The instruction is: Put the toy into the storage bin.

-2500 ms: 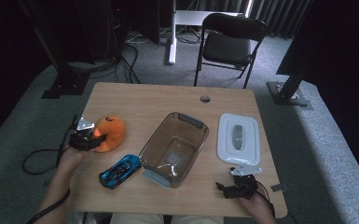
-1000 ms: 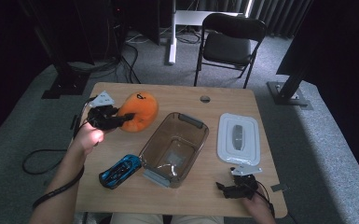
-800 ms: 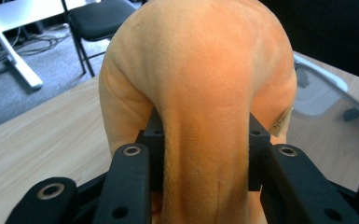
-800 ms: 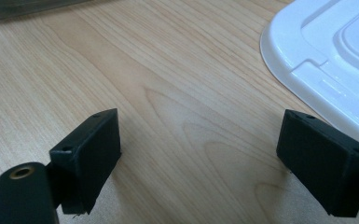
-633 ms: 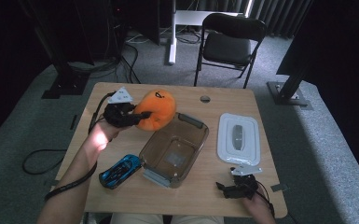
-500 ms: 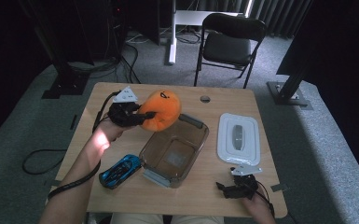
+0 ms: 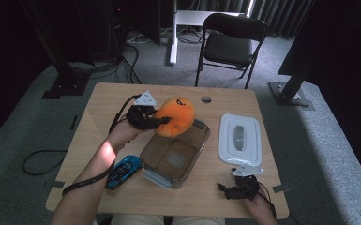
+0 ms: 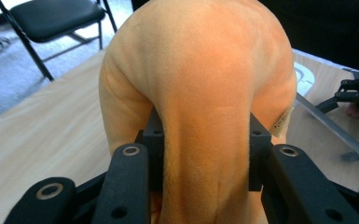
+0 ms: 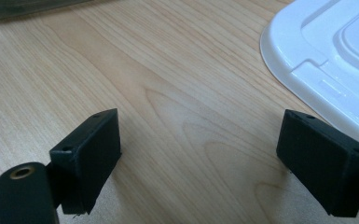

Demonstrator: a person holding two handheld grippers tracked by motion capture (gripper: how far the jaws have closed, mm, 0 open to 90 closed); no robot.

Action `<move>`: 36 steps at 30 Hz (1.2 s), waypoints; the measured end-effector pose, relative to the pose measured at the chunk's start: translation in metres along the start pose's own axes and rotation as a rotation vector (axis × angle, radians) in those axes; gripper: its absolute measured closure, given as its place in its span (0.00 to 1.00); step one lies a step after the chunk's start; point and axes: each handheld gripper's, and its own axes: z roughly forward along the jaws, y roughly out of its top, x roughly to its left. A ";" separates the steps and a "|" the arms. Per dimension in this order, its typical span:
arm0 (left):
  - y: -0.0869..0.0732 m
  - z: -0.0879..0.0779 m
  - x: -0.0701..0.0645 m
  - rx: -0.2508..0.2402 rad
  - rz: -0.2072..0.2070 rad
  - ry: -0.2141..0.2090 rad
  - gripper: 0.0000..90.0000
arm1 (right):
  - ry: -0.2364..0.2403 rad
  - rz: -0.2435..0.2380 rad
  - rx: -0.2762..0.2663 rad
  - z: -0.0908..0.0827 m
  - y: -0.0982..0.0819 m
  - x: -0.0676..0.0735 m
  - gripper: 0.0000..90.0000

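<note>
My left tool (image 7: pixel 161 120) is clamped on the plush (image 7: pixel 174 115), its jaws pinching a fold of orange fabric from both sides, as the left gripper view shows with the plush (image 8: pixel 200 88) bulging above them. In the high view the plush sits a little left of centre in the frame, held over the far left corner of the box (image 7: pixel 175 151), whose brown-tinted walls and open top lie at centre. I cannot tell whether the plush touches the box rim.

My right tool (image 7: pixel 238 186) rests low on the counter (image 7: pixel 98 108) near the lower right of the high view, jaws spread wide with nothing between them; the right gripper view shows bare wood between its tips (image 9: pixel 200 154) and the lid (image 9: pixel 335 60) in the upper right corner, just beside the right-hand jaw.

In the high view the white lid (image 7: pixel 240 139) lies right of the box, apart from it. The toy car (image 7: pixel 123 171) lies at lower left, just beside the box's near corner.
</note>
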 end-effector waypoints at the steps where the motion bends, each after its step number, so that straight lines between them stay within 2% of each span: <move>1: 0.000 0.003 -0.001 0.002 0.000 -0.004 0.72 | 0.000 0.000 0.000 0.000 0.000 0.000 0.15; 10: 0.002 0.016 -0.007 0.034 0.016 -0.041 0.72 | 0.000 0.000 0.000 0.000 0.000 0.000 0.15; 16: 0.003 0.024 -0.011 0.066 -0.020 -0.042 0.72 | 0.000 0.000 0.000 0.000 0.000 0.000 0.15; 23: 0.000 0.026 -0.021 0.102 -0.008 -0.056 0.72 | 0.000 0.000 0.000 0.000 0.000 0.000 0.15; 31: -0.004 0.028 -0.022 0.112 -0.010 -0.054 0.72 | -0.001 0.001 0.000 0.000 0.000 0.000 0.15; 34: -0.002 0.028 -0.025 0.123 0.007 -0.044 0.72 | -0.001 0.001 0.000 0.000 0.000 0.000 0.15; 36: -0.003 0.028 -0.025 0.132 0.005 -0.057 0.72 | -0.001 0.002 0.000 0.000 0.000 0.000 0.15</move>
